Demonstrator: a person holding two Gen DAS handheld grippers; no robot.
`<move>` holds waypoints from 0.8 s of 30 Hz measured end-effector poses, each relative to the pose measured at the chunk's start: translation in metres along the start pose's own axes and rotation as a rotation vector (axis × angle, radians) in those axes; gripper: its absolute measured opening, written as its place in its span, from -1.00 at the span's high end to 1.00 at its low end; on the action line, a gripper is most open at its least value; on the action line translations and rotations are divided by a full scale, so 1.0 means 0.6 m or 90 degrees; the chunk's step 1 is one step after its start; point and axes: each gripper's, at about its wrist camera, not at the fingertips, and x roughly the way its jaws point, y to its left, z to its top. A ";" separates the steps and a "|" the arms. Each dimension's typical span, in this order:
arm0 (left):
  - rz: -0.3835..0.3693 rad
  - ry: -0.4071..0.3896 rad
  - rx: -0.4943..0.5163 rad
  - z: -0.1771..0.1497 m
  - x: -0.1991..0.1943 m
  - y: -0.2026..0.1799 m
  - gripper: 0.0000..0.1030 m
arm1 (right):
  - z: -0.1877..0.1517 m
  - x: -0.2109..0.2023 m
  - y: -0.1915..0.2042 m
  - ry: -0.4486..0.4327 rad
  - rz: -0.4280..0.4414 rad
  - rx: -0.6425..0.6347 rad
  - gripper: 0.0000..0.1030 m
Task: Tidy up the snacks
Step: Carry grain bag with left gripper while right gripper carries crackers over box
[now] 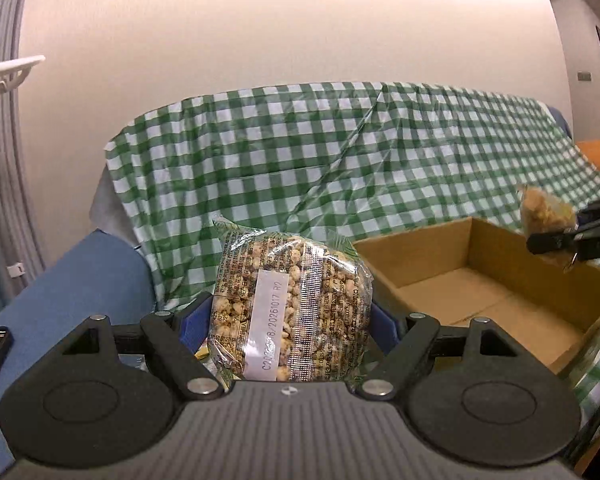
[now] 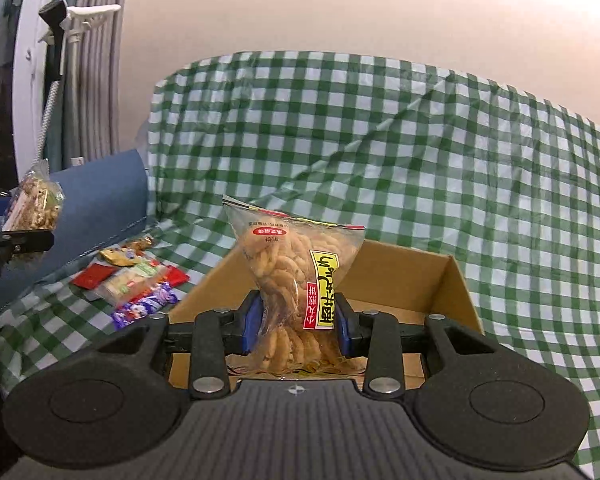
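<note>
I am looking across a sofa draped in a green-and-white checked cloth [image 2: 380,140], with a blue armrest [image 2: 100,200] sticking out bare at one end. That cloth is carrying everything else I am working with.

Sitting on the seat is an open cardboard box [image 1: 480,296]. In both wrist views its floor is showing as bare brown board, so I am judging that nothing has been packed yet and the sorting is only starting.

Next down in size are the two packets I am carrying. My left gripper [image 1: 290,320] is holding a clear bag of puffed grain snack [image 1: 288,308] upright; its blue pads are standing wide apart because the bag is broad, and they are pressing on both its flanks. It is hanging just beside the near left corner of the box, not over it yet. My right gripper [image 2: 296,320] is pinching a bag of twisted fried snacks [image 2: 296,280] at its narrow waist, the pads drawn in close, and the bag is hanging above the open box.

Smallest of all, a loose pile of small wrapped snacks [image 2: 132,284] is lying on the cloth between the box and the armrest. Those are remaining to be collected, so I am reckoning most of the work is ahead: two bags to set down first, then the pile.
</note>
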 end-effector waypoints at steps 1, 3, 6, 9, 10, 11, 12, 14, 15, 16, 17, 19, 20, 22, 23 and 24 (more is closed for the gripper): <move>-0.009 -0.001 -0.017 0.006 0.005 -0.005 -0.63 | -0.004 -0.004 -0.004 -0.002 -0.002 0.003 0.25; -0.029 0.003 -0.054 0.020 0.014 -0.014 -0.63 | -0.002 -0.002 -0.010 -0.003 -0.014 0.006 0.25; -0.046 0.013 -0.074 0.045 0.039 -0.046 -0.63 | -0.004 0.003 -0.017 -0.001 -0.040 0.016 0.25; -0.073 0.002 -0.072 0.079 0.064 -0.084 -0.63 | -0.005 0.004 -0.028 -0.001 -0.075 0.034 0.25; -0.084 -0.005 -0.069 0.090 0.071 -0.097 -0.63 | -0.005 0.007 -0.031 0.002 -0.091 0.038 0.25; -0.095 -0.011 -0.066 0.098 0.078 -0.108 -0.63 | -0.007 0.008 -0.033 0.005 -0.107 0.040 0.25; -0.105 -0.019 -0.061 0.102 0.084 -0.119 -0.63 | -0.008 0.011 -0.034 0.009 -0.120 0.041 0.25; -0.124 -0.037 -0.045 0.095 0.093 -0.141 -0.63 | -0.010 0.015 -0.037 0.017 -0.136 0.044 0.25; -0.136 -0.040 -0.039 0.083 0.098 -0.149 -0.63 | -0.011 0.016 -0.037 0.018 -0.142 0.043 0.25; -0.149 -0.034 -0.036 0.067 0.104 -0.156 -0.63 | -0.011 0.017 -0.036 0.019 -0.148 0.041 0.25; -0.162 -0.011 -0.033 0.050 0.112 -0.162 -0.63 | -0.012 0.018 -0.036 0.020 -0.151 0.038 0.25; -0.155 0.032 -0.026 0.036 0.130 -0.180 -0.62 | -0.015 0.023 -0.033 0.024 -0.156 0.031 0.25; -0.164 0.029 -0.027 0.036 0.133 -0.184 -0.62 | -0.018 0.025 -0.030 0.028 -0.159 0.026 0.25; -0.176 0.011 -0.027 0.040 0.137 -0.191 -0.63 | -0.019 0.031 -0.031 0.035 -0.164 0.020 0.25; -0.178 0.006 -0.023 0.040 0.139 -0.195 -0.63 | -0.020 0.035 -0.033 0.037 -0.167 0.020 0.25; -0.179 0.007 -0.020 0.039 0.141 -0.198 -0.63 | -0.020 0.036 -0.037 0.038 -0.170 0.023 0.25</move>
